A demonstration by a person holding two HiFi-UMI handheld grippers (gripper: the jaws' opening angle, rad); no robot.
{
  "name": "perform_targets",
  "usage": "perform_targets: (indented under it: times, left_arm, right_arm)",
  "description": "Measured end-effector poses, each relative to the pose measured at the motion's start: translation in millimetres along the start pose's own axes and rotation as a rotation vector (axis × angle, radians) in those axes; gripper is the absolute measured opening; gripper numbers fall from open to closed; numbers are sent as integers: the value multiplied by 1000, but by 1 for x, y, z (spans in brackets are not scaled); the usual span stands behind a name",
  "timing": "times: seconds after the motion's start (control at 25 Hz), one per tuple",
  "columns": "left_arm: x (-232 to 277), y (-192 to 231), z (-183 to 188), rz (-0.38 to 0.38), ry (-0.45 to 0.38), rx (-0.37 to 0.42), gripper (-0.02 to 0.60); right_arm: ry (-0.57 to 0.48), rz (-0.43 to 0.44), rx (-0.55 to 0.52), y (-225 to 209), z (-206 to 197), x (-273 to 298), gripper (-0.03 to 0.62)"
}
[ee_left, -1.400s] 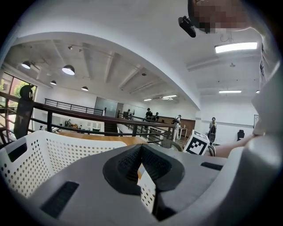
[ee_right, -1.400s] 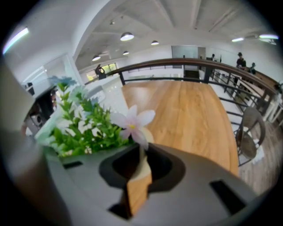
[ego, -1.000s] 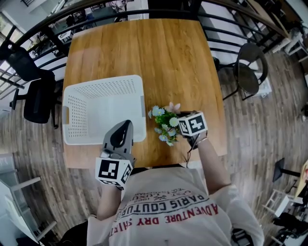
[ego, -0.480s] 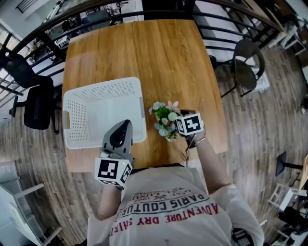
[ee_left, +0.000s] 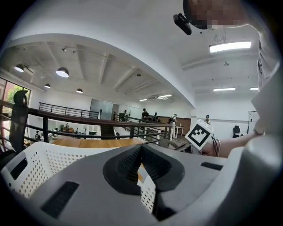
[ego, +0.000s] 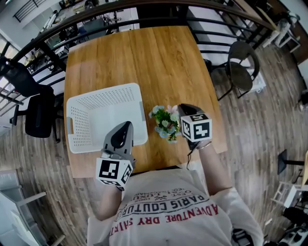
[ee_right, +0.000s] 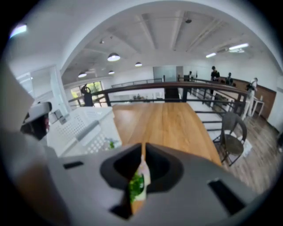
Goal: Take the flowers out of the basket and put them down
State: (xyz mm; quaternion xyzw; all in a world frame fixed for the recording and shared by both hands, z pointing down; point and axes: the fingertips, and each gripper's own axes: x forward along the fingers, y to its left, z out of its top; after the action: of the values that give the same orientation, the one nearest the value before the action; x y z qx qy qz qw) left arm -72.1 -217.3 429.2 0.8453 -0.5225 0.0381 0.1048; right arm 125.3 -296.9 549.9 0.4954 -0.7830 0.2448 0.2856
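A small bunch of artificial flowers [ego: 166,122] with green leaves and pale blue and pink blooms lies on the wooden table [ego: 144,57], just right of the white perforated basket [ego: 79,103]. My right gripper [ego: 182,108] hovers at the flowers' right side, its jaws closing to a narrow slit. In the right gripper view [ee_right: 144,148], leaves and a pink bloom [ee_right: 136,185] show through that slit, and the pads do not press them. My left gripper [ego: 126,125] hangs over the basket's near right corner. Its jaws [ee_left: 141,148] meet at the tips, with nothing in them.
The basket looks empty inside. A round dark chair [ego: 243,67] stands off the table's right side, a black office chair [ego: 36,113] off its left. A black railing [ego: 159,7] runs behind the far edge. The near table edge lies just below the flowers.
My right gripper has drawn off to the right and come clear of the flowers, which stay on the table beside the basket. The left gripper has kept its place.
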Motion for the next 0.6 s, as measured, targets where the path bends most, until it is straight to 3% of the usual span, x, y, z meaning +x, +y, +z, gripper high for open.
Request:
perform_targets:
  times: [0.2,0.48,0.6]
  left_arm:
    - [-10,10,18,-2,-28,20,26]
    - [-29,37,36,23,-60,40,26]
    - [-36,52,42,43,-69,37,26]
  right_arm:
    - [-214,53,-79,37,56,-36,37]
    - [-499,180,-101,103,116,-83,31]
    - [-578,210,-131,130,134,-96,31]
